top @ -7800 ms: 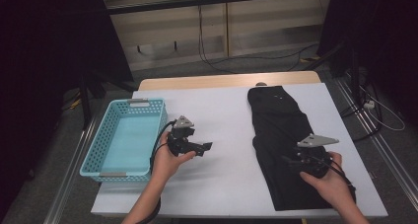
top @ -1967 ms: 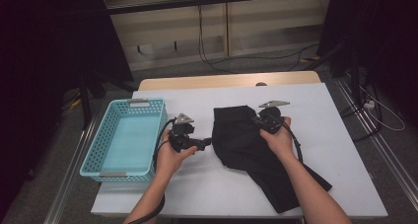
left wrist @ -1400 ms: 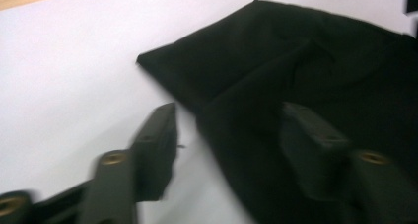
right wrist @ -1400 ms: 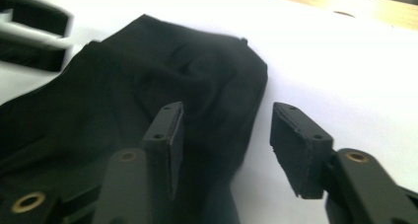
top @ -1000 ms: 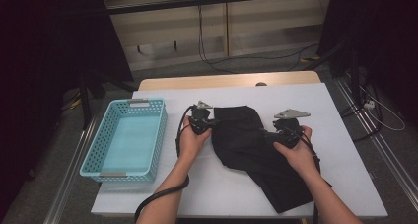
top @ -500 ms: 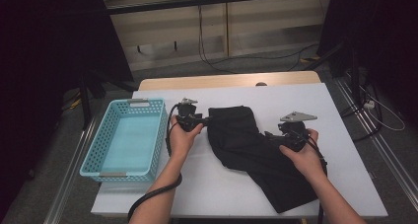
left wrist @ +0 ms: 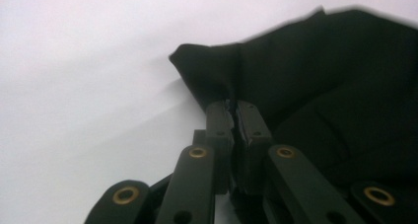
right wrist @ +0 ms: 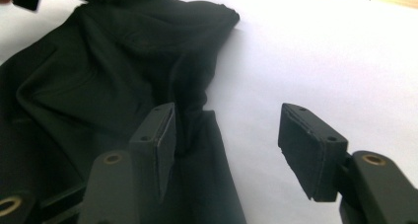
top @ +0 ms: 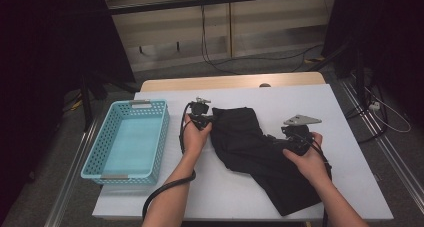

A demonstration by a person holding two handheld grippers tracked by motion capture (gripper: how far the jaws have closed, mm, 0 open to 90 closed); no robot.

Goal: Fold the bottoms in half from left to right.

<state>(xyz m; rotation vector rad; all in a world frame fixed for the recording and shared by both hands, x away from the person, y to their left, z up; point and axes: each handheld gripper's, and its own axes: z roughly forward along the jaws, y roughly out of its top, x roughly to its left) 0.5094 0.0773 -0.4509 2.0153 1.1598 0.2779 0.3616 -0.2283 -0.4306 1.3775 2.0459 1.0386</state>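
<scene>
Since the earlier high views, both hands have shifted: the left tool (top: pixel 204 121) has gone from the bare bench beside the basket to the left edge of the black garment (top: pixel 255 152), whose top part now lies folded over toward the left, while the right tool (top: pixel 295 139) sits at the cloth's right side. One garment, one blue basket (top: pixel 127 139), two tools and one white bench (top: pixel 345 132) are counted; the basket is empty and well apart from the cloth.

From the left gripper view, the left tool (left wrist: pixel 235 116) has just closed, its jaws together with a thin fold of the garment (left wrist: pixel 320 86) pinched at their tips. That bite looks shallow, so a pull could slip it free.

From the right gripper view, the right tool (right wrist: pixel 226 140) stands apart, one jaw over the garment (right wrist: pixel 98 76), the other over bare bench (right wrist: pixel 320 51). Closing here could miss the edge or catch a single layer, and the fold would skew.
</scene>
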